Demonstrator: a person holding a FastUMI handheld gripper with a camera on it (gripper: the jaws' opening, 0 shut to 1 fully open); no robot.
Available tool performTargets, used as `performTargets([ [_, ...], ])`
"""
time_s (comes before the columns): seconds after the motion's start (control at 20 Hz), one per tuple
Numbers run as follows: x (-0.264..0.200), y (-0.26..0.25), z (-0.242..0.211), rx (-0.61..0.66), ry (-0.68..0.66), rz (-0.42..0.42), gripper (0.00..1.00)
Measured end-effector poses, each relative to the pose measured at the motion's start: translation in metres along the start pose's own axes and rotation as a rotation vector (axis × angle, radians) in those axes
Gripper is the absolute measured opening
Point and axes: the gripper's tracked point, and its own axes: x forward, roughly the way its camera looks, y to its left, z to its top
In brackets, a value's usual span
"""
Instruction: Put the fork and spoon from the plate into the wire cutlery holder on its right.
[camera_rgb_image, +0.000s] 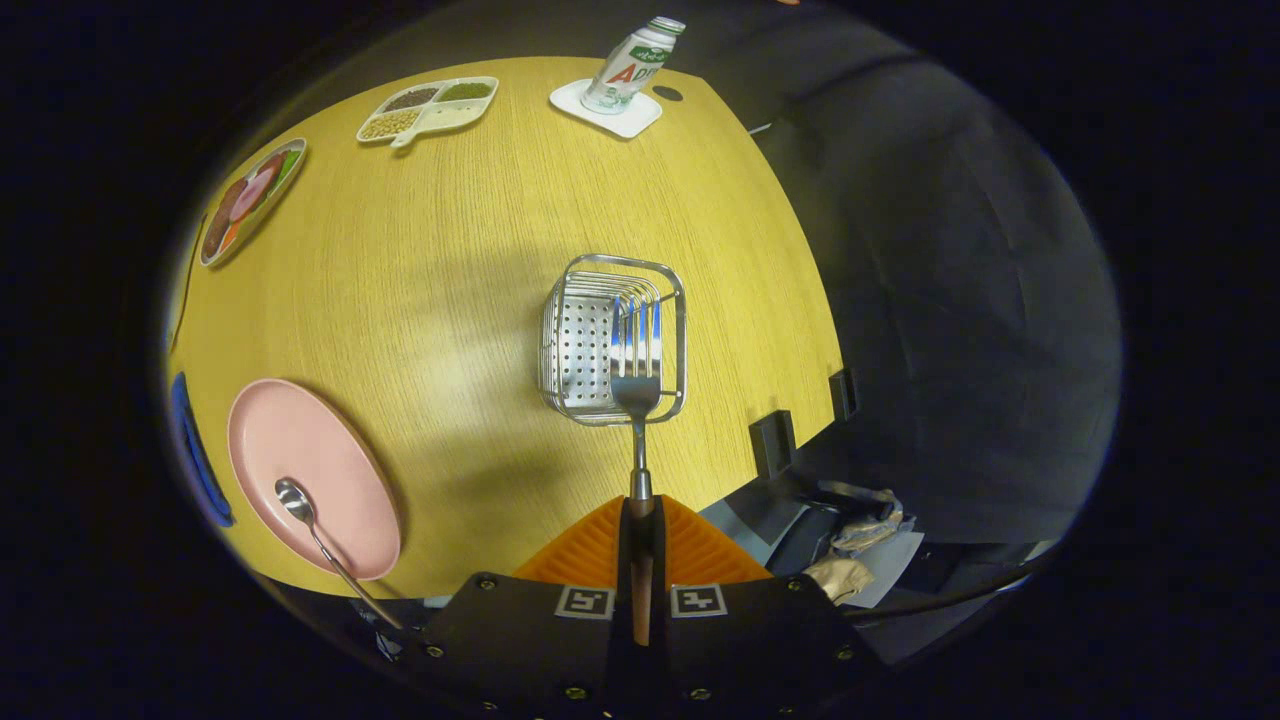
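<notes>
My gripper (640, 525) is shut on the handle of a silver fork (637, 375), whose tines point forward over the open top of the wire cutlery holder (575, 340). The holder stands on the yellow table just ahead of my orange fingers (590, 550). I am held well above the table, looking down. A pink plate (300, 450) lies to the left of the holder, and a silver spoon (315, 535) rests on its near part with the handle sticking out past the rim toward me.
At the table's far side stand a drink bottle (630, 65) on a white coaster, a divided tray of grains (430, 108) and a patterned plate (250, 200). The table's right edge (800, 330) drops off to dark floor; clutter (860, 540) lies below it.
</notes>
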Motion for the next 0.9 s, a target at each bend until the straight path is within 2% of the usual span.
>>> performTargets([
  [0.3,0.007,0.005,0.003,-0.035,0.064,0.036,0.06],
  [0.35,0.007,0.005,0.003,-0.036,0.065,0.042,0.09],
  [0.7,-0.002,0.002,0.022,-0.038,0.020,0.047,0.13],
  [0.75,-0.005,0.003,0.026,-0.035,0.005,0.049,0.46],
  [0.8,-0.007,0.005,0.029,-0.035,-0.008,0.063,0.62],
  [0.9,-0.008,0.007,0.036,-0.032,-0.042,0.077,0.85],
])
